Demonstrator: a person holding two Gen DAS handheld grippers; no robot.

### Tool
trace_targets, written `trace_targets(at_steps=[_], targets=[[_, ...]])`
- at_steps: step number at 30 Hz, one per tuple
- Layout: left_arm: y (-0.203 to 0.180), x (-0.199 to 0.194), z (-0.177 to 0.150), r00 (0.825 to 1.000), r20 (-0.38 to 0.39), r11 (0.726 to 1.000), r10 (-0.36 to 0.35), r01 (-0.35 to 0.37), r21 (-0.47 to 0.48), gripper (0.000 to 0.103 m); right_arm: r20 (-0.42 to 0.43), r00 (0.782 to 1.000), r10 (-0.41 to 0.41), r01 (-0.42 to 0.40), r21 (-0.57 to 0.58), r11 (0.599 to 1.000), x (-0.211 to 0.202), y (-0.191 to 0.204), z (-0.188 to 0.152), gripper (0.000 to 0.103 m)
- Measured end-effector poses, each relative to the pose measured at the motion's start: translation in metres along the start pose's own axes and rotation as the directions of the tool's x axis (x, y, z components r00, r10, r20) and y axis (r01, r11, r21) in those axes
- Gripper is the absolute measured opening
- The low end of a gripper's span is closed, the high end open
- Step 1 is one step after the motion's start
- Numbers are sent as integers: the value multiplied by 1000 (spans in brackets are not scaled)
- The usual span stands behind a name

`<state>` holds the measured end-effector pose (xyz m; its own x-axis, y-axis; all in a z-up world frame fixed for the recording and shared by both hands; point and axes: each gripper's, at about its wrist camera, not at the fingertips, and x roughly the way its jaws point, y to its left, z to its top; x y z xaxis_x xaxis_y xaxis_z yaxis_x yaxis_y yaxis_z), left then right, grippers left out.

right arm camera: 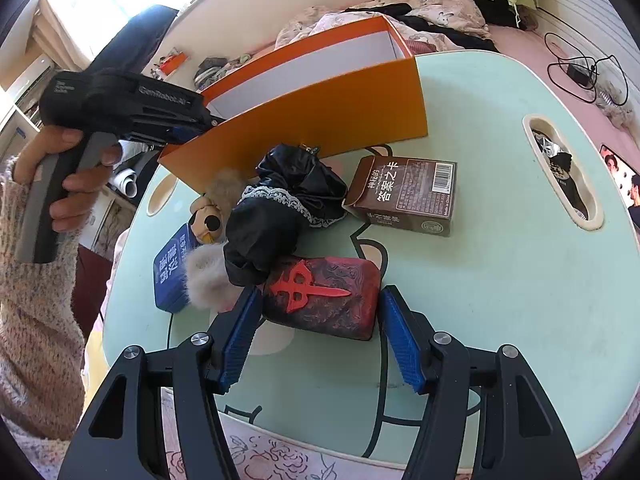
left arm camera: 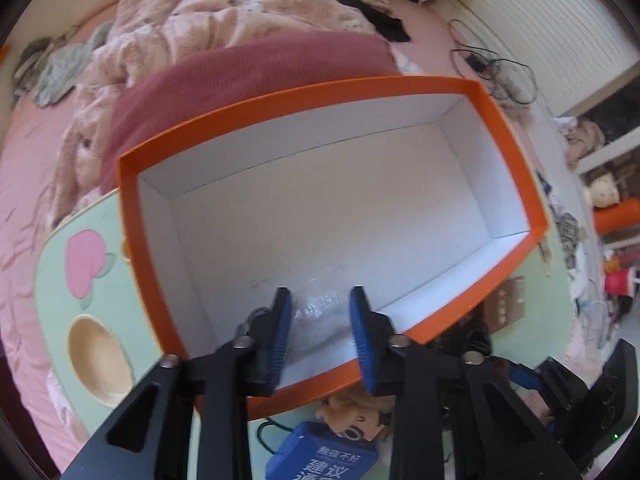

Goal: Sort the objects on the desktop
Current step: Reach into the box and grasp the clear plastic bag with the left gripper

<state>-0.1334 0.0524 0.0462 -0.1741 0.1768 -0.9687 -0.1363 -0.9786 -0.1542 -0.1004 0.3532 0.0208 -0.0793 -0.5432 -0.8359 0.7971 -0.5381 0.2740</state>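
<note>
The orange box (left arm camera: 332,216), white inside and with bare floor, sits at the far-left end of the pale-green worktop (right arm camera: 500,280). The left tongs (left arm camera: 320,320) pinch a crinkly clear plastic piece (left arm camera: 316,316) above its near wall. The right tongs (right arm camera: 316,320) stand spread, straddling the red-and-black block (right arm camera: 324,296), well nearer than the box. To the block's right the worktop lies bare.

Black left gripper (left arm camera: 320,336) and right gripper (right arm camera: 316,336), blue ribbed pads (right arm camera: 402,344), silver screws; fuzzy speckled pink sleeve (right arm camera: 36,320) at frame left.
</note>
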Motion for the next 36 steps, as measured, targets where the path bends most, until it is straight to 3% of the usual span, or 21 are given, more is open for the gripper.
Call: trace_targets(at_steps=[6, 13, 15, 17, 22, 24, 25, 30, 36], targets=[[5, -9, -1, 999, 28, 998, -44, 43, 36, 4, 2, 1000, 7, -7, 12, 1000, 0, -1, 0, 62], [21, -58, -5, 975, 167, 989, -145, 144, 19, 2, 4, 1000, 7, -7, 21, 1000, 0, -1, 1, 62], [19, -57, -2, 979, 146, 990, -144, 143, 16, 6, 4, 1000, 5, -5, 22, 1000, 0, 0, 1, 62], [21, -44, 2, 988, 92, 992, -125, 127, -18, 20, 21, 1000, 8, -10, 76, 997, 0, -1, 1, 62], [11, 0, 9, 993, -65, 995, -98, 99, 4, 22, 27, 1000, 9, -11, 92, 996, 0, 0, 1, 62], [11, 12, 10, 992, -94, 997, -81, 82, 10, 26, 29, 1000, 10, -13, 99, 995, 0, -1, 1, 62], [12, 15, 12, 988, -106, 994, -110, 111, 5, 27, 29, 1000, 10, -13, 101, 995, 0, -1, 1, 62], [20, 19, 14, 968, -136, 978, -208, 208, -21, 24, 36, 999, 11, -15, 109, 994, 0, -1, 1, 62], [26, 18, 9, 956, -91, 961, -277, 275, -37, 20, 41, 999, 15, -20, 117, 993, -1, -2, 1, 62]])
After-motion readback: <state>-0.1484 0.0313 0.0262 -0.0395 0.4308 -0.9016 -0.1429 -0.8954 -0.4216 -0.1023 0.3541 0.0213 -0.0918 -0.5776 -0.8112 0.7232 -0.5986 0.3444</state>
